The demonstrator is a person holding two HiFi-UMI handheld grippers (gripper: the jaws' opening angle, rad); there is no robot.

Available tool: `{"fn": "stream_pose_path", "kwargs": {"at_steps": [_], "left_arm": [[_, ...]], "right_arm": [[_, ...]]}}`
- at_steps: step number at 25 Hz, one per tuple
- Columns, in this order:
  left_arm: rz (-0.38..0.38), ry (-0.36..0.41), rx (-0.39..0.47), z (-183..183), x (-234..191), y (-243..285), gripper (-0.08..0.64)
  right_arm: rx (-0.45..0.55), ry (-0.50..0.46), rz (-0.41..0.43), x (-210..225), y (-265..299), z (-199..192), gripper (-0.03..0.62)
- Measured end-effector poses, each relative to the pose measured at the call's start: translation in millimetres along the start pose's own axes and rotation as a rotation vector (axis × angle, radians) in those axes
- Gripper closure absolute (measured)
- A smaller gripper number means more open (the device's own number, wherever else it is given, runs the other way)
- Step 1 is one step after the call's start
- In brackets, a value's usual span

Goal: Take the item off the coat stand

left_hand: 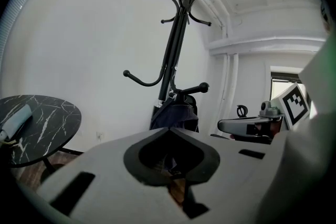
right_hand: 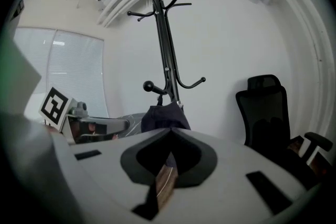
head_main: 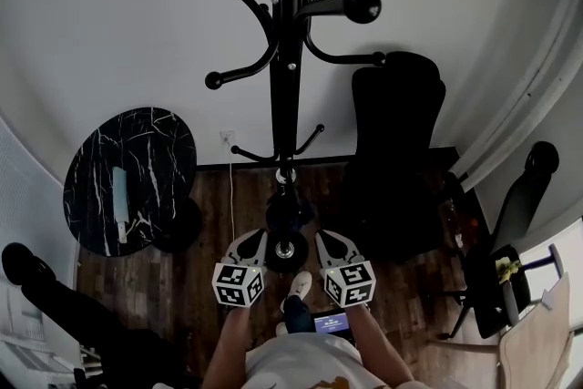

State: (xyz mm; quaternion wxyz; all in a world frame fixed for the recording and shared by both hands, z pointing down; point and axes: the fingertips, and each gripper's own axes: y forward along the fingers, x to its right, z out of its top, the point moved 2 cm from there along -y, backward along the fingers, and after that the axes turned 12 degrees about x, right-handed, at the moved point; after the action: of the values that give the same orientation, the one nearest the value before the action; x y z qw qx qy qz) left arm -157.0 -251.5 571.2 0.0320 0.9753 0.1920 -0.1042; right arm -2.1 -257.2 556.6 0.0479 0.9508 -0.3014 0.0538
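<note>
A black coat stand (head_main: 290,59) rises in front of me against the white wall. A dark bag-like item (head_main: 288,210) hangs low on it, under a knobbed hook. In the left gripper view the item (left_hand: 176,115) hangs just beyond the jaws, and in the right gripper view the same item (right_hand: 164,115) hangs the same way. My left gripper (head_main: 258,236) and right gripper (head_main: 322,236) are side by side short of the stand, on either side of the item and apart from it. Both are shut with nothing between the jaws: left gripper (left_hand: 169,128), right gripper (right_hand: 170,129).
A round black marble table (head_main: 150,150) with a pale rolled object (head_main: 119,191) stands at the left. A black office chair (head_main: 396,150) is right of the stand, with a second chair (head_main: 519,205) further right. The floor is dark wood.
</note>
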Motion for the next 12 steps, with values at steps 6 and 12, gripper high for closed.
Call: {"fn": "stream_pose_path", "kwargs": {"at_steps": [6, 12], "left_arm": [[-0.016, 0.008, -0.025, -9, -3, 14, 0.540], [-0.008, -0.007, -0.087, -28, -10, 20, 0.537]], "right_arm": [[-0.019, 0.003, -0.001, 9, 16, -6, 0.580], [-0.069, 0.001, 0.003, 17, 27, -20, 0.572]]}}
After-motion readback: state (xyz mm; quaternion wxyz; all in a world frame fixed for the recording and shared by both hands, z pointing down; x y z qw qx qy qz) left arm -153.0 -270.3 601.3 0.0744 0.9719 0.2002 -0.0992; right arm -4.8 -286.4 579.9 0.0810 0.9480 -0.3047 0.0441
